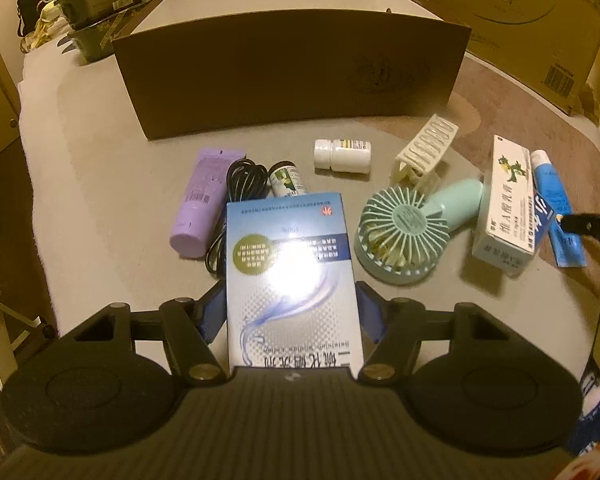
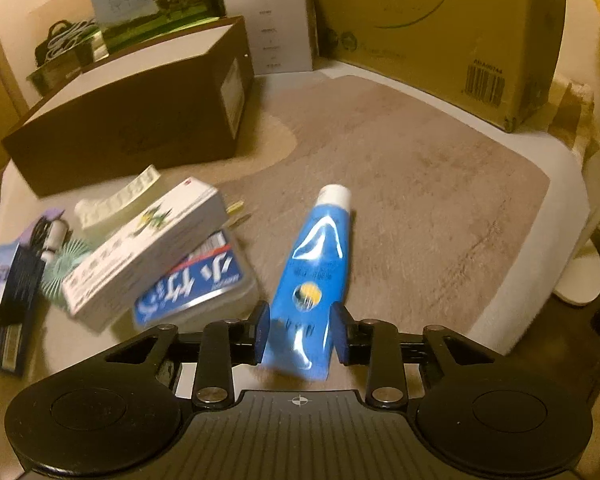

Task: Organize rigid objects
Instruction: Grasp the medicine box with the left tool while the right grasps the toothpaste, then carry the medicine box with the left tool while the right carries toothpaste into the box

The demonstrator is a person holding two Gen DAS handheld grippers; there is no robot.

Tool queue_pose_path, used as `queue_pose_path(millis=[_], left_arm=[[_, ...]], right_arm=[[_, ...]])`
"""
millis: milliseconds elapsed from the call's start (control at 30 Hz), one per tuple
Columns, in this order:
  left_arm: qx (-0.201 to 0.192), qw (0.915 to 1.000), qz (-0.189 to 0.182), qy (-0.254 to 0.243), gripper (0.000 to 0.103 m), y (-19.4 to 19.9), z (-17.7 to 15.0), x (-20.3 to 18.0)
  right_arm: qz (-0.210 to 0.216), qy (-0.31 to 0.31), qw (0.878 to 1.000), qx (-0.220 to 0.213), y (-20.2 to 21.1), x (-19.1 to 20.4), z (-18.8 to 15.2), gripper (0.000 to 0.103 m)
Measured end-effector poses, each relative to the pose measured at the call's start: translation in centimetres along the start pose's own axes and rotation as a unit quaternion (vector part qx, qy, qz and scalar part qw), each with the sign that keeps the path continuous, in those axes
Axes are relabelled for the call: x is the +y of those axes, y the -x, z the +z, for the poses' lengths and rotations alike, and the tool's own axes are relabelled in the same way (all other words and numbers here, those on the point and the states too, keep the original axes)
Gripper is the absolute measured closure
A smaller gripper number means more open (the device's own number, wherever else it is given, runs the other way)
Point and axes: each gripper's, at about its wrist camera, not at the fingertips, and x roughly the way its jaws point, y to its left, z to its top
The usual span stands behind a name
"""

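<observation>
My left gripper is shut on a blue-and-white medicine box, held above the table in front of a brown open box. My right gripper is shut on the flat end of a blue tube with a white cap; the tube also shows at the far right of the left wrist view. On the table lie a purple tube, a black cable, a small dark bottle, a white pill bottle, a cream clip, a mint hand fan and a white ointment box.
The brown box stands at the left in the right wrist view. The white ointment box leans on a blue-labelled tin. A large cardboard carton and a white box stand at the back. A tan mat covers the table.
</observation>
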Motion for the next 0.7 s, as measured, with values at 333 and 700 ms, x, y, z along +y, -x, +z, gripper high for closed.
queue_pose_path(millis=[333,700], left_arm=[[0.004,1.0,0.001,-0.003,0.039,-0.8,0.3,0.1],[0.003,0.9999,0.01,-0.011,0.04,-1.6,0.7,0.0]], right_arm=[[0.002,-0.073,0.997,0.007,-2.8,-1.7,3.0,0.047],[-0.071,-0.006,0.997,0.007,-5.6,1.2,3.4,0.049]])
